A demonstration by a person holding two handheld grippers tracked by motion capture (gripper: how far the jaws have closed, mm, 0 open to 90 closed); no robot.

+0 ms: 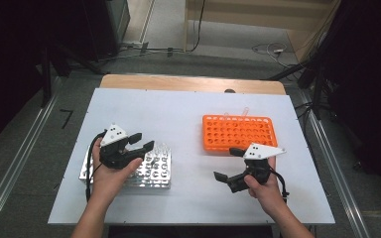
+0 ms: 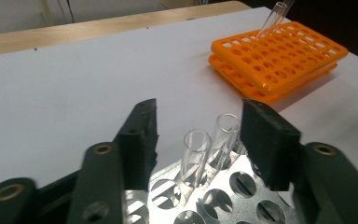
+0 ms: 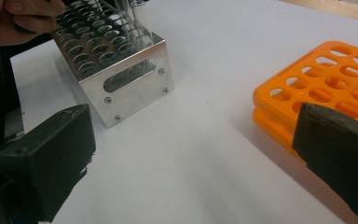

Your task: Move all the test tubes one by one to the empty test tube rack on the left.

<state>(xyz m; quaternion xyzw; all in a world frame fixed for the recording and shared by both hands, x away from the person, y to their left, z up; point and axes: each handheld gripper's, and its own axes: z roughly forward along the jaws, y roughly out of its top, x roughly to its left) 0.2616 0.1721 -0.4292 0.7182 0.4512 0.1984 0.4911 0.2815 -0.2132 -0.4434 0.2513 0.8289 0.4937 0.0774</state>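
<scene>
Left tongs (image 1: 148, 141) sit over the metal rack (image 1: 155, 174) at the counter's left, jaws spread, nothing pinched. From the left gripper view I see two clear glass tubes (image 2: 196, 156) standing upright in neighbouring holes of that rack, right between the two black pads (image 2: 142, 135) but not touched by either one; there is a gap on both sides. Rack itself is shiny, many round holes, most of them bare, resting flat on the white counter (image 1: 188, 109). My left hand (image 1: 110, 174) grips the tool body from below, over the rack's near-left part.

Middle of the counter is bare white sheet between the two racks.

Further right, the orange rack (image 1: 239, 133) lies flat toward the far right side, well apart from the metal one. One clear tube (image 2: 272, 18) leans tilted out of a hole at its far edge, seen in the left gripper view.

Right tongs (image 1: 224, 163) hover just in front of the orange rack's near-left corner, jaws spread wide, holding nothing. In the right gripper view I see the metal rack beyond one pad and the orange rack's corner beside the other pad, white counter between them. Right hand (image 1: 265, 191) holds the tool from the near side.
</scene>
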